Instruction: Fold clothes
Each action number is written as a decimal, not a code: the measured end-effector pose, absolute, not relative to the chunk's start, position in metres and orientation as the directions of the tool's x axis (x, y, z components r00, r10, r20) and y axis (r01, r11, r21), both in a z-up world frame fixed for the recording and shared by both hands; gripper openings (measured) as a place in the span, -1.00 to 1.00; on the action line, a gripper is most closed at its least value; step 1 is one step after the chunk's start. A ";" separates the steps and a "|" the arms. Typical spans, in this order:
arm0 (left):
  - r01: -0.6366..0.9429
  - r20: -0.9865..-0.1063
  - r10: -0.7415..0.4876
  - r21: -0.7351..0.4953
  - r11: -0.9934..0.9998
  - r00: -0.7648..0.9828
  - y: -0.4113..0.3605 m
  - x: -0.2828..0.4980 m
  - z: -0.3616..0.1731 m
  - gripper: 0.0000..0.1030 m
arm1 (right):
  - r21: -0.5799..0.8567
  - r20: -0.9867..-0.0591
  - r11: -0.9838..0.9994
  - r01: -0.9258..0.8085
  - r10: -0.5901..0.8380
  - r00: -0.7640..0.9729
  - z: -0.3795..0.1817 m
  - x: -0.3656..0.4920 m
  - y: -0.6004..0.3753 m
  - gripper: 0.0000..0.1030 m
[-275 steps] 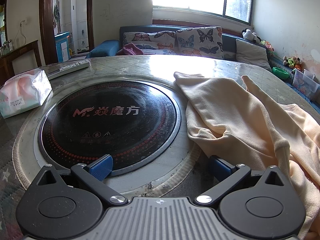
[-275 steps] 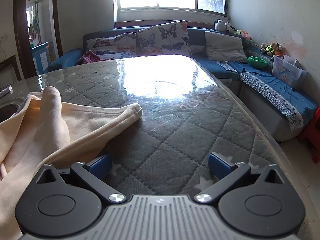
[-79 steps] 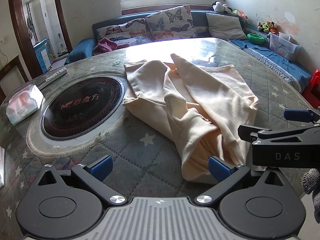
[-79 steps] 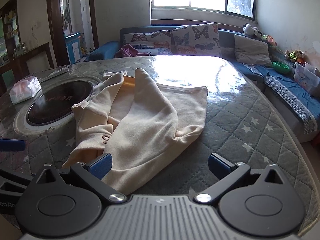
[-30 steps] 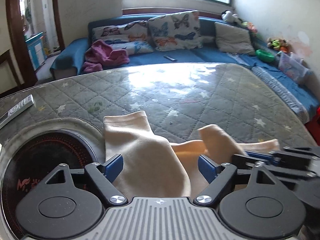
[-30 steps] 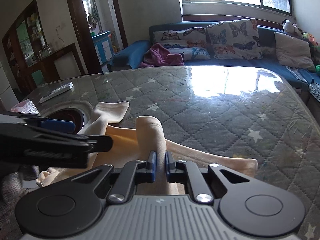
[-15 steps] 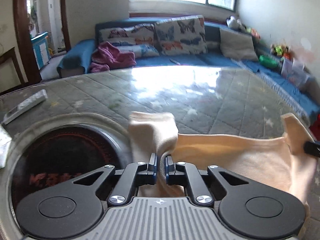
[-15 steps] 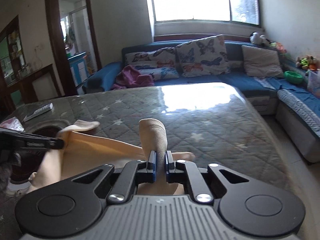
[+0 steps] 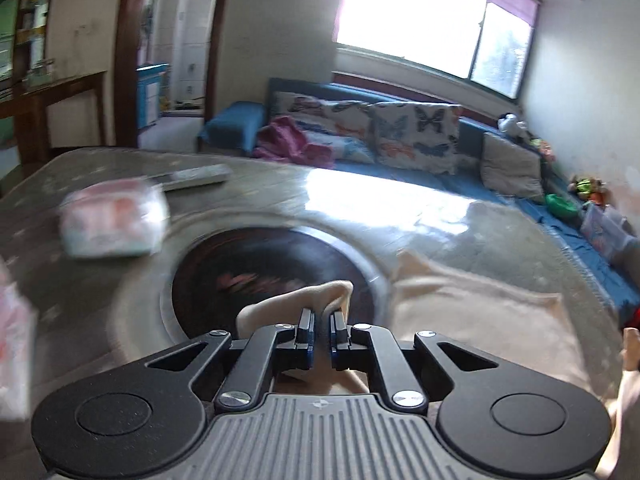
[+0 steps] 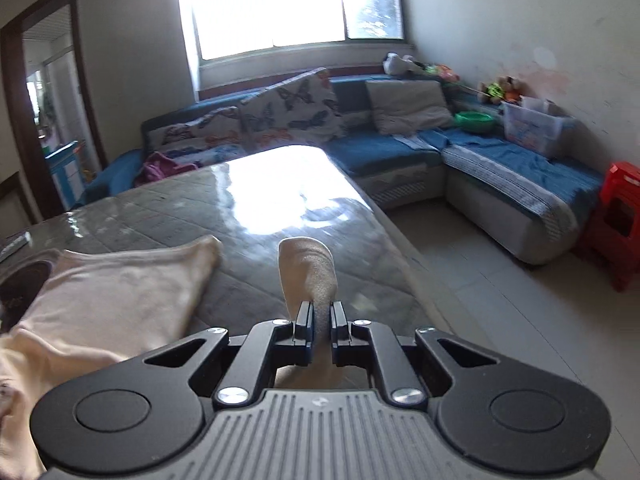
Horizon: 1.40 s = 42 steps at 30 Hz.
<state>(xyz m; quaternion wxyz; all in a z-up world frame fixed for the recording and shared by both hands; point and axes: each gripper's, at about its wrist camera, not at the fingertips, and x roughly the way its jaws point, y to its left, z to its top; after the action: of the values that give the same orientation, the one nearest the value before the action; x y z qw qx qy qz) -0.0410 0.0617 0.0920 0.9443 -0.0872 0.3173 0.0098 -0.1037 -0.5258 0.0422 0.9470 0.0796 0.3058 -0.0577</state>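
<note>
The left gripper (image 9: pixel 321 326) was clamped on a fold of the cream garment (image 9: pixel 472 320), and the right gripper (image 10: pixel 321 326) pinched another fold of it, a tongue of cloth standing up past its pads. The rest of the garment lay spread on the quilted table (image 10: pixel 280 216), one edge beside the hob (image 9: pixel 256 272).

The pinches looked shallow, so a hard pull apart might have slipped a fold free and let the cloth bunch. On the left, dragged cloth could have caught the tissue pack (image 9: pixel 114 222) or the remote (image 9: pixel 200 176), though blur left their distance unclear.

Counted: one garment, two grippers, one hob, one tissue pack, one remote
</note>
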 end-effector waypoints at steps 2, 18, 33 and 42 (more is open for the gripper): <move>-0.099 -0.622 -0.012 -0.143 0.985 0.783 0.072 -0.056 0.084 -0.84 | 0.109 -0.614 0.975 0.195 -0.088 0.784 0.032 -0.110 -0.536 -0.86; 0.043 -0.668 -0.056 -0.036 0.998 0.742 0.053 -0.109 0.075 -0.32 | -0.030 -0.607 0.994 0.103 -0.100 0.788 0.055 -0.141 -0.523 -0.47; 0.524 -0.693 -0.415 -0.063 0.849 0.590 -0.054 -0.123 0.049 -0.03 | 0.070 -0.693 0.791 -0.607 0.476 0.541 0.063 -0.158 -0.362 -0.34; 0.587 -0.661 -0.470 -0.054 0.808 0.586 -0.055 -0.134 0.051 -0.91 | -0.037 -0.749 0.734 -0.678 0.429 0.505 0.040 -0.174 -0.322 -0.77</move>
<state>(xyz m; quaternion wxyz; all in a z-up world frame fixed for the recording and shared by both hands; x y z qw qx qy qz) -0.1339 -0.0554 0.0514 0.8863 0.0854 0.3439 -0.2981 -0.1739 -0.3216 0.0397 0.8515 -0.1657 0.3767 0.3251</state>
